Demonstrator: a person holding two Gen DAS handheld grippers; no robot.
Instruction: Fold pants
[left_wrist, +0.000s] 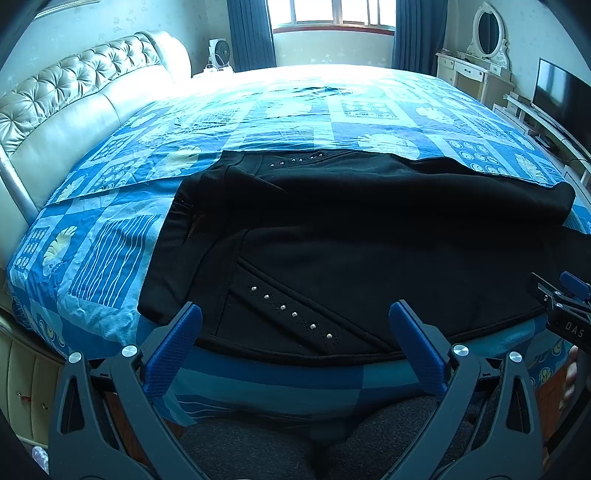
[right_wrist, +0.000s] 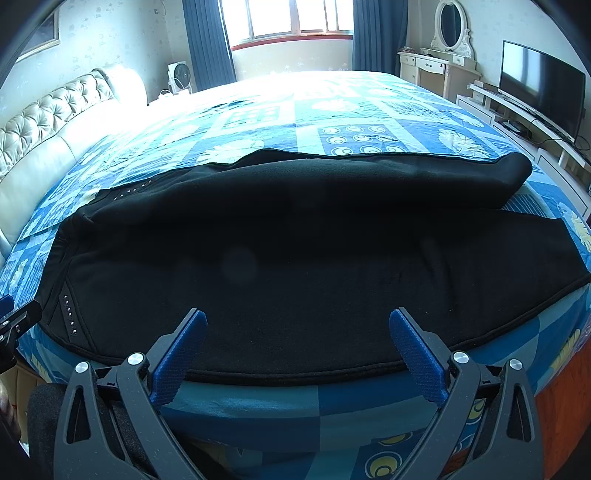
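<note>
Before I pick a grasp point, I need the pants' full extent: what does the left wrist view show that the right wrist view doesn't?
Only the left wrist view shows the waist end up close: the near studded pocket and the pants' left edge on the bedspread.

Only the right wrist view shows the near leg's hem end at the right.

Both show the black pants laid across the bed, the far leg's rounded end, and each open tool, left tool and right tool, hovering at the near edge.

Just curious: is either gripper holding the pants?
No, the left gripper and right gripper both hang open at the near edge of the pants.
</note>
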